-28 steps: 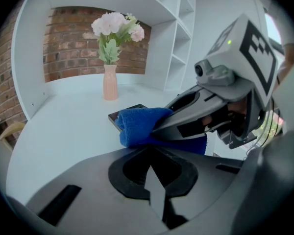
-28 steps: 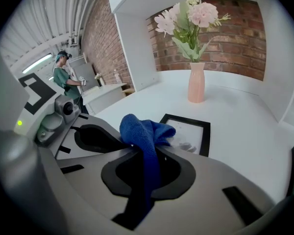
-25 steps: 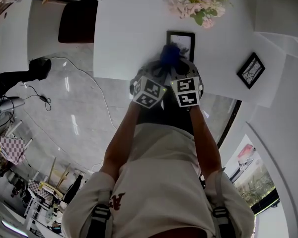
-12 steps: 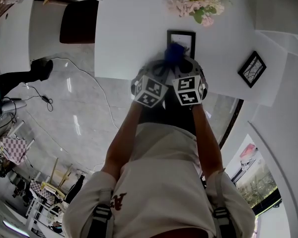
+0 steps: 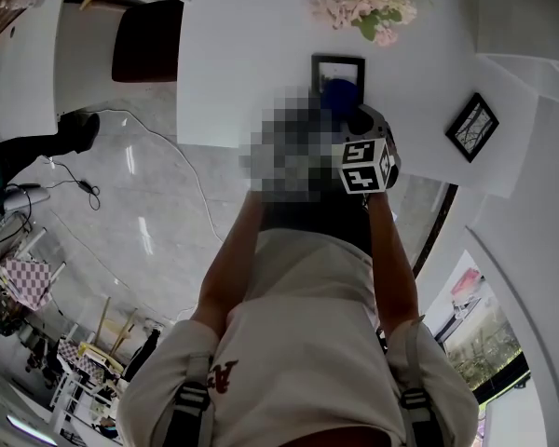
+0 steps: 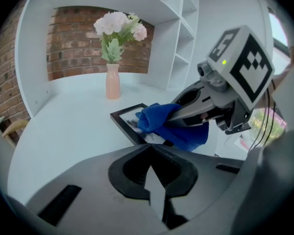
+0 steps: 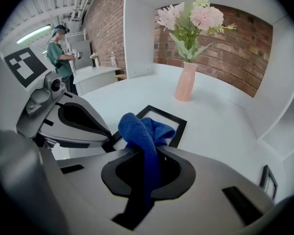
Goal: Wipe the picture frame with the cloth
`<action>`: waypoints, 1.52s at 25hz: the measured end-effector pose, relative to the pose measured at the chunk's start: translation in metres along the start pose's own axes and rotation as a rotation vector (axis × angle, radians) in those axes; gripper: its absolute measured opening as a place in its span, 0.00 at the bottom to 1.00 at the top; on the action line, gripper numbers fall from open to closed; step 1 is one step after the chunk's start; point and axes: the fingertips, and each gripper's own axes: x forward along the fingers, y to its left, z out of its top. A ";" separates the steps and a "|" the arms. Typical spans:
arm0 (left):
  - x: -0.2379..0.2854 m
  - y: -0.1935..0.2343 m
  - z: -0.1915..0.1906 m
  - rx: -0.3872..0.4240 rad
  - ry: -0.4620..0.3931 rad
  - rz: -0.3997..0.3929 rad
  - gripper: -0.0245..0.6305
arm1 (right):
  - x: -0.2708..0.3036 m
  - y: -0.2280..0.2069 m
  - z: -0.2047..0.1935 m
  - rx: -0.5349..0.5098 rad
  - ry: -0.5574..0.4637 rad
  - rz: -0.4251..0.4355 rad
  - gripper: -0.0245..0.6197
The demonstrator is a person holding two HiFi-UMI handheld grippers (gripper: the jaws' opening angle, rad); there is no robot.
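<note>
Right gripper [image 7: 146, 148]: I am holding its jaws clamped on the blue cloth [image 7: 139, 131]. A strip of the cloth is running down between the jaws, and a bunched end is standing out past their tips.

Picture frame [image 7: 179, 126]: black border, lying flat on the white table [image 7: 215, 126]. It is sitting between me and the pink vase [image 7: 185, 84] of flowers [image 7: 191, 16].

In the left gripper view, the right gripper [image 6: 175, 112] is coming in from the right. The cloth [image 6: 161, 121] is lying over the right part of the frame [image 6: 122, 119], covering most of its glass. I cannot tell how firmly it is pressing.

Left gripper [image 6: 149, 148]: I am keeping its jaws together with nothing between them. The tips are sitting just beside the frame's near edge. In the right gripper view, the left gripper [image 7: 108, 136] is showing at the left, just beside the frame's corner.

In the head view, the cloth [image 5: 338, 93] is showing over the lower right of the frame [image 5: 328, 71], with the right gripper [image 5: 351, 115] directly below it. A mosaic patch is covering the left gripper. A second small frame [image 5: 470, 128] is lying well apart to the right.
</note>
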 end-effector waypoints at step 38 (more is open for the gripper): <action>-0.001 0.000 0.004 0.005 -0.007 -0.018 0.04 | -0.046 -0.014 0.063 0.099 -0.141 0.012 0.08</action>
